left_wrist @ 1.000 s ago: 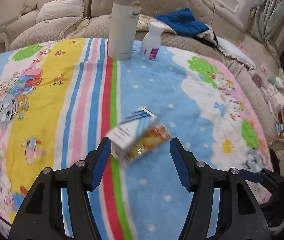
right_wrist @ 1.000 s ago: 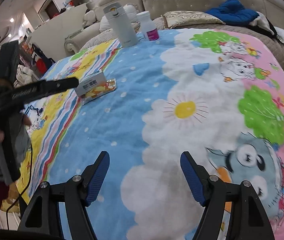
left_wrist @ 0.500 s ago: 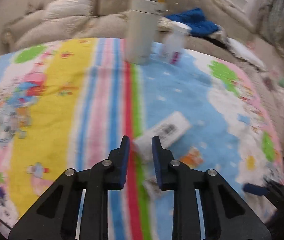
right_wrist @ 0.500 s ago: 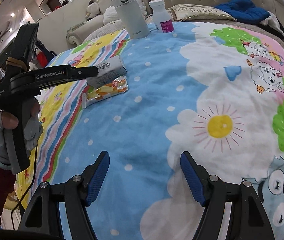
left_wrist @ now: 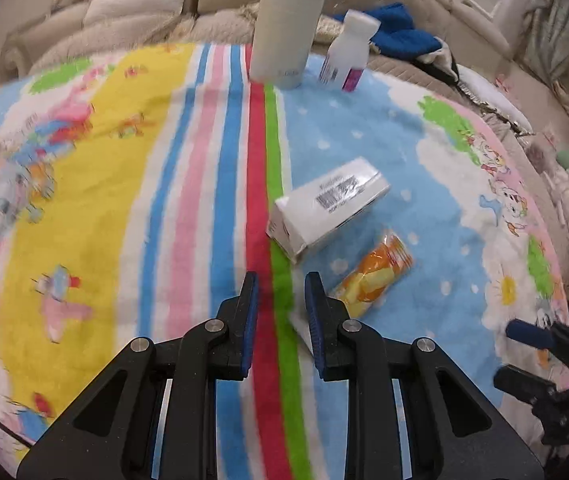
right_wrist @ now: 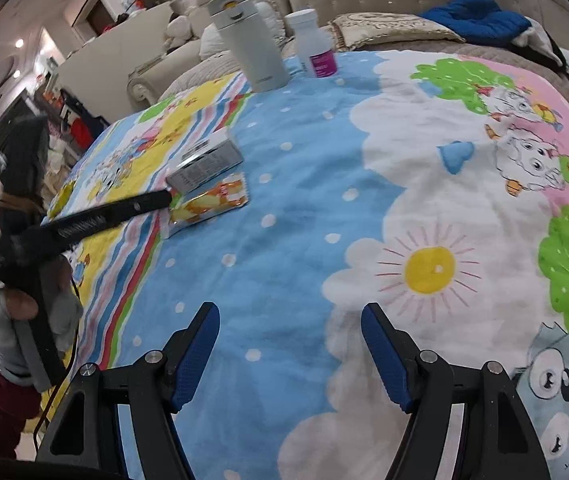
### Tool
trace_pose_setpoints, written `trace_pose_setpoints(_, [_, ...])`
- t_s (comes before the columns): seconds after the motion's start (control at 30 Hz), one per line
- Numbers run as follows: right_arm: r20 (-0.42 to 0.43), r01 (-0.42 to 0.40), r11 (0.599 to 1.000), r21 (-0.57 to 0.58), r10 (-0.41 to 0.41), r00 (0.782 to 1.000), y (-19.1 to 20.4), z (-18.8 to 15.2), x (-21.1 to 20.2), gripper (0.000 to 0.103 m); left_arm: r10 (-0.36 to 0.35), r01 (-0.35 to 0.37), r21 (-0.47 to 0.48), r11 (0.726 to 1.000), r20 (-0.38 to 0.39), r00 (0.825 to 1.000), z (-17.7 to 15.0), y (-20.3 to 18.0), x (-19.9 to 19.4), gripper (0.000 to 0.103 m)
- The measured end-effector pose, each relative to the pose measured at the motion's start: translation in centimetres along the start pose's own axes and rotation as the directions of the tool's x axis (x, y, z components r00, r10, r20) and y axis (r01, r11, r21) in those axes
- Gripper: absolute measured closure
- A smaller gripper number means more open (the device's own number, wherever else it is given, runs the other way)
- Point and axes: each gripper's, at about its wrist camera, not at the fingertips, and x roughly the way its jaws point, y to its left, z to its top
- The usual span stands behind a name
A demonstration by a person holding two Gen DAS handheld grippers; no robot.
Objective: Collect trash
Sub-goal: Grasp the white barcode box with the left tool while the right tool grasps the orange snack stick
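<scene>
A white carton with a barcode lies on the cartoon blanket, just beyond my left gripper's tips. An orange snack wrapper lies beside it, its near end against the right finger. My left gripper is shut low over the red and green stripes, and only blanket shows between its pads. From the right wrist view, the left gripper has its tip at the edge of the wrapper and carton. My right gripper hangs open over the blue and white cloud pattern, holding nothing.
A tall white flask and a small white bottle with a purple label stand at the blanket's far edge. Behind them is a beige sofa with cushions and a blue cloth. Clutter lies on the floor to the right.
The left jaws went from open around the carton to shut, and the gripper sank. The carton came off the wrapper and now lies beyond the tips. The right gripper slid nearer the items.
</scene>
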Motion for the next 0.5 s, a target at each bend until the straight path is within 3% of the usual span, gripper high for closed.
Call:
trace_pose_setpoints(0.1, [0.006, 0.016, 1.000, 0.010, -0.016, 1.000, -0.7, -0.3, -0.7, 0.032, -0.041, 0.041, 0.030, 0.999, -0.006, 0.999, -0.7, -1.7, 0.3, 0.082])
trace_pose_setpoints(0.13, [0.010, 0.025, 1.000, 0.013, -0.026, 1.000, -1.0, -0.4, -1.1, 0.032, -0.085, 0.086, 0.053, 0.995, -0.020, 0.996, -1.0, -2.4, 0.2, 0.082])
trace_pose_setpoints(0.2, [0.019, 0.043, 0.999, 0.026, -0.044, 0.999, -1.8, -0.4, -1.8, 0.032, -0.227, 0.233, 0.073, 0.970, -0.084, 0.970, -1.9, -4.1, 0.0, 0.082])
trace_pose_setpoints(0.23, [0.024, 0.050, 0.998, 0.034, -0.050, 0.998, -2.2, -0.3, -2.0, 0.032, -0.242, 0.250, 0.084, 0.965, -0.092, 0.966, -2.3, -4.8, -0.2, 0.082])
trace_pose_setpoints(0.4, [0.044, 0.030, 0.996, 0.079, -0.033, 0.998, -3.0, 0.6, -2.5, 0.032, -0.220, 0.223, 0.107, 0.969, -0.040, 0.975, -2.9, -5.1, -2.3, 0.082])
trace_pose_setpoints(0.5, [0.044, 0.002, 0.999, 0.035, -0.004, 0.999, -1.2, 1.2, -1.5, 0.032, -0.174, 0.173, 0.090, 0.981, 0.007, 0.985, -2.4, -3.6, -3.5, 0.082])
